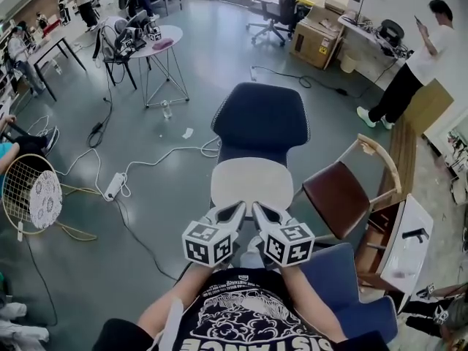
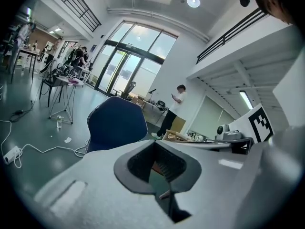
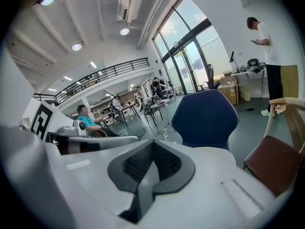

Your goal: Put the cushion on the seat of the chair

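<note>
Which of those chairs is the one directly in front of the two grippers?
The dark blue chair, with the pale cushion at its seat; the brown-seated wooden chair stands to its right.

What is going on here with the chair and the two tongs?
A person holds a gripper in each hand at a pale cushion that lies over the seat of the dark blue chair. The left tongs and right tongs are both closed at the cushion's near edge; whether they pinch it is unclear.
</note>
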Tool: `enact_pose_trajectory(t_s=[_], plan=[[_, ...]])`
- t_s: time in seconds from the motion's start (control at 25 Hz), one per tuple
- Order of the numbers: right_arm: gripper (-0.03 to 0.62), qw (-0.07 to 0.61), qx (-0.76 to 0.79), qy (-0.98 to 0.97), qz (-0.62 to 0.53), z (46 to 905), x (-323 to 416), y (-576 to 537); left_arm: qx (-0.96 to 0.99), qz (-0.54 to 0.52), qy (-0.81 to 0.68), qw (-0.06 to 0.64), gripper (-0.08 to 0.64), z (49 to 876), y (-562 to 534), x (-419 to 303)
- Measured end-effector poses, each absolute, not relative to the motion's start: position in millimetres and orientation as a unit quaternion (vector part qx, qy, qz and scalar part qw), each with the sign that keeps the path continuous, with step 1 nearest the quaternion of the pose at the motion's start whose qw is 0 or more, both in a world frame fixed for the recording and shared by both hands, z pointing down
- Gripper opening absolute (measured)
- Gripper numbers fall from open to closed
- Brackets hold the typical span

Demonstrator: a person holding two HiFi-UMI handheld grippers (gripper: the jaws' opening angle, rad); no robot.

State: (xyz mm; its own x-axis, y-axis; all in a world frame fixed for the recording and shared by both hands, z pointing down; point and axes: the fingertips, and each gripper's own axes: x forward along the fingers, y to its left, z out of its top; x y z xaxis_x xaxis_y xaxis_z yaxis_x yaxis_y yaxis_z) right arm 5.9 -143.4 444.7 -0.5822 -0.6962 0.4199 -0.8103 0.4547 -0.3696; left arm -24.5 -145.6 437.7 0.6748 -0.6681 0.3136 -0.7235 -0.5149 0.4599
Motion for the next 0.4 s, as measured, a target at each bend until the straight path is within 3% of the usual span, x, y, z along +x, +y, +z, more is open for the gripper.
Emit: enact_pose_trajectory(t_s=[0.4], plan=[[-0.003, 0.106, 0.444, -0.846, 0.275, 445.3, 5.3, -140.4, 0.874, 0.054, -0.393, 0.282, -0.005, 436.3, -141.2, -20.2]])
